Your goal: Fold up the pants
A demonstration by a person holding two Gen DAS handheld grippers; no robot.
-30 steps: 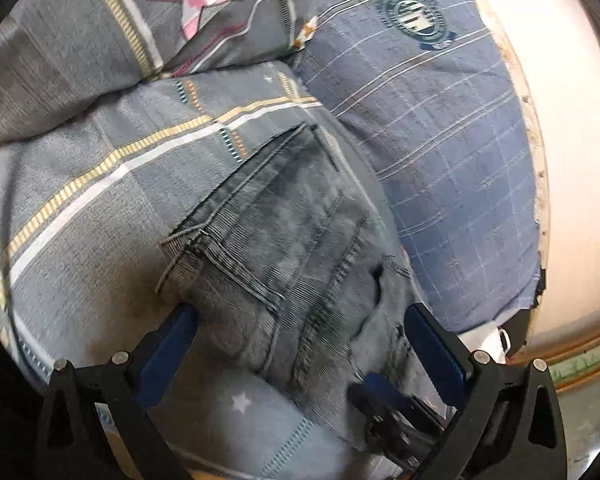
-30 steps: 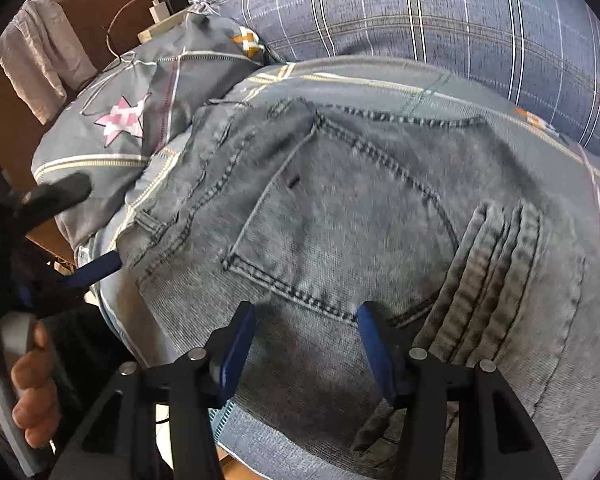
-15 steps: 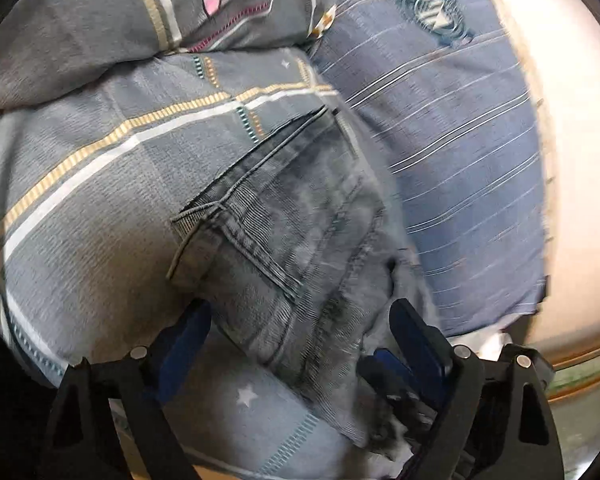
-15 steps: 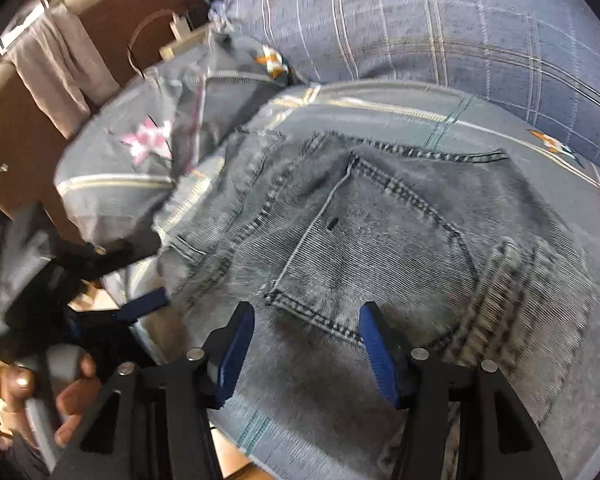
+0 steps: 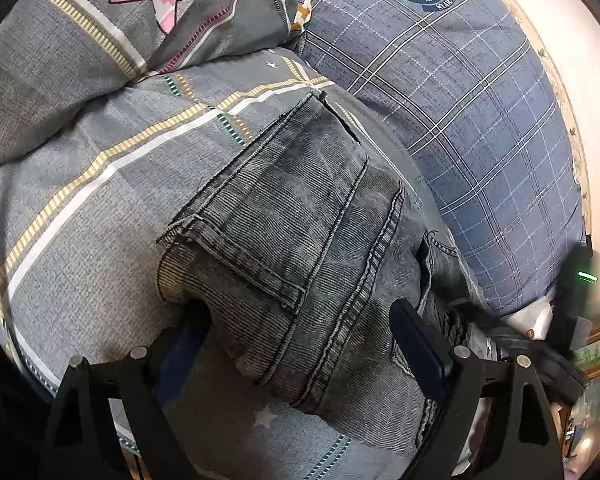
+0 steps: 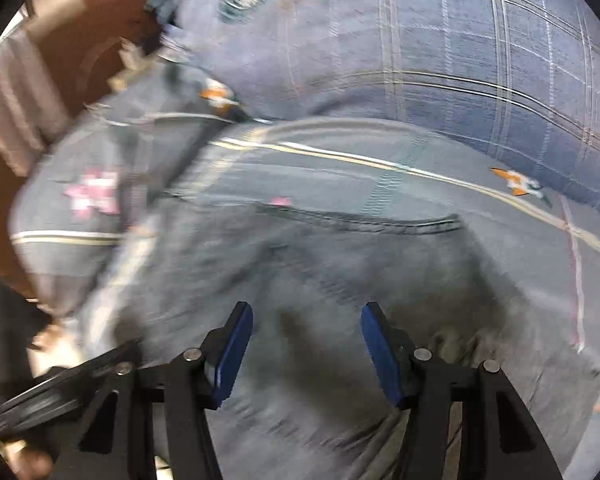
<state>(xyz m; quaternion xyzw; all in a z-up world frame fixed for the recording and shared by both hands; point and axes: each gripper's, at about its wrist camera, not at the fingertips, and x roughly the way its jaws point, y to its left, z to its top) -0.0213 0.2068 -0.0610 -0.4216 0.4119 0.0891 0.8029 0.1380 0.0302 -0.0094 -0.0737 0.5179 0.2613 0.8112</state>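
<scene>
A: In the left wrist view, where are the pants?

B: Folded, mid-frame on the quilt, running from the centre down to the bottom edge. The left gripper has its fingers wide apart, one on each side of the fold. The left pad sits at the denim's edge, partly tucked under it; the right pad lies over the fabric. I cannot tell whether they press on it.

A: And the right wrist view?

B: Blurred. The pants fill the centre and bottom. The right gripper hovers with fingers apart, denim showing between and beyond them, nothing clamped. A blue pillow lies across the upper right.
</scene>
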